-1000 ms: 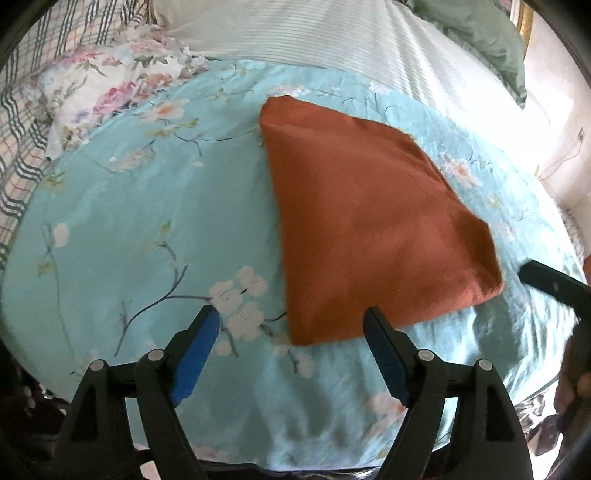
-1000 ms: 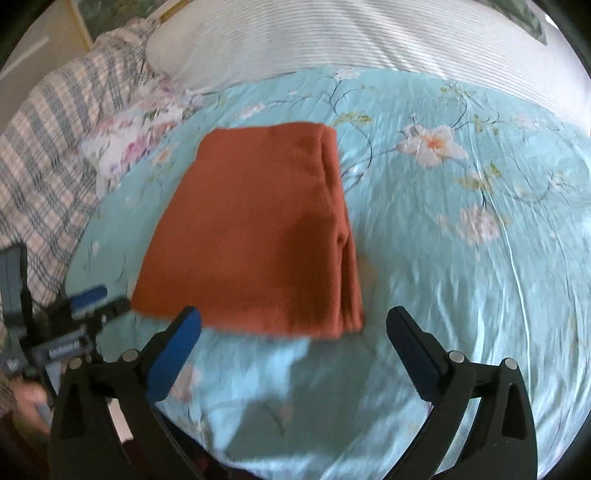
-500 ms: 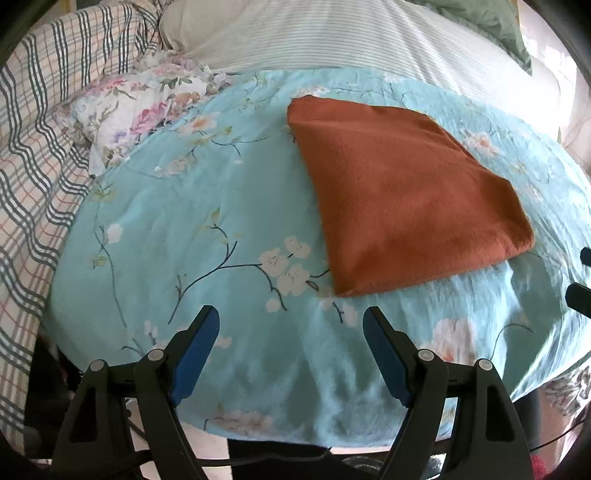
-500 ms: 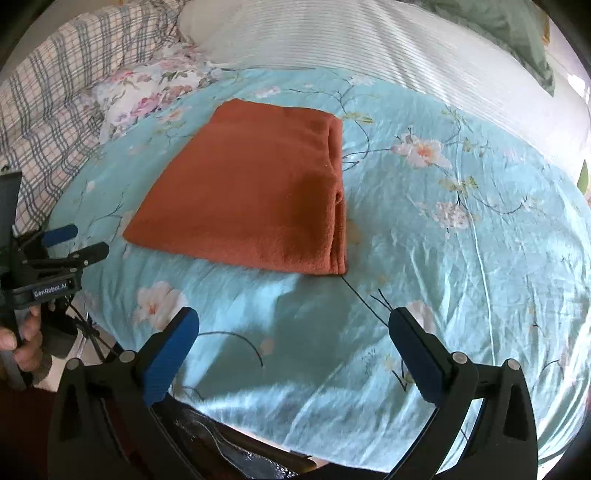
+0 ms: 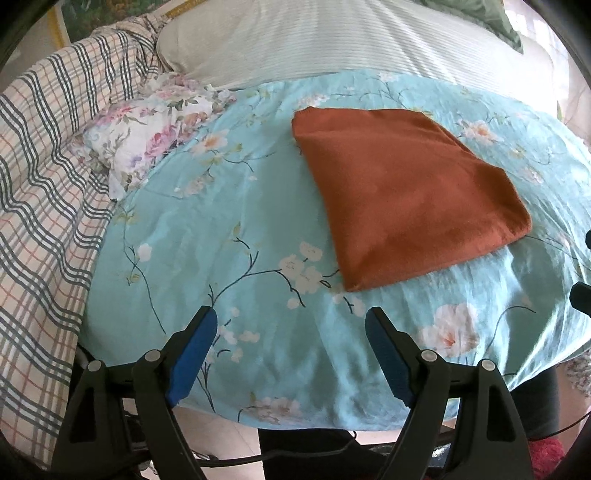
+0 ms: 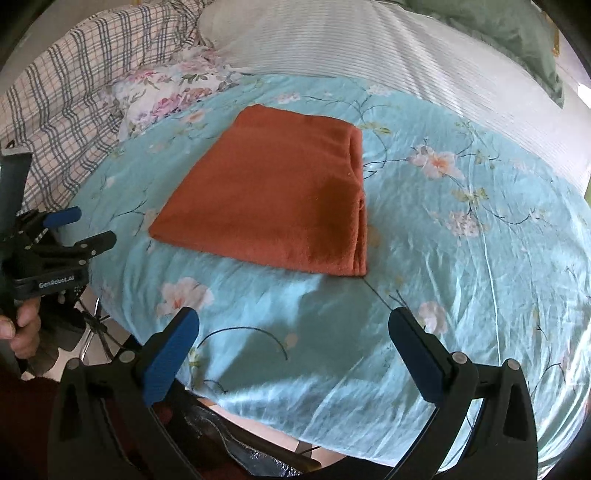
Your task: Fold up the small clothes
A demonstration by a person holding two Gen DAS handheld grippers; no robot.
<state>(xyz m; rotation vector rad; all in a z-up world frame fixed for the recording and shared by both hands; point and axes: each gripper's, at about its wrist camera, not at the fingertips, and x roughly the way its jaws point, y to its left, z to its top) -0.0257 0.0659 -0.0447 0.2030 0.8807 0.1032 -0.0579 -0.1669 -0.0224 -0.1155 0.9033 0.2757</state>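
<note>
A rust-orange garment (image 5: 402, 192) lies folded into a flat rectangle on the light blue floral sheet (image 5: 229, 236). It also shows in the right wrist view (image 6: 273, 195), with its stacked fold edges on the right side. My left gripper (image 5: 291, 325) is open and empty, over the sheet's near edge, well short of the garment. My right gripper (image 6: 293, 332) is open and empty, also back from the garment. The left gripper shows at the left edge of the right wrist view (image 6: 77, 225).
A floral fabric bundle (image 5: 155, 122) lies at the sheet's far left. A plaid blanket (image 5: 44, 184) covers the left side. A white striped duvet (image 5: 332, 37) and a green pillow (image 6: 509, 33) lie behind. The sheet's near edge drops off to the floor (image 5: 236, 439).
Both grippers have pulled back and up from the folded garment, which now sits farther off in both views. The garment has not moved. Both stay open.
</note>
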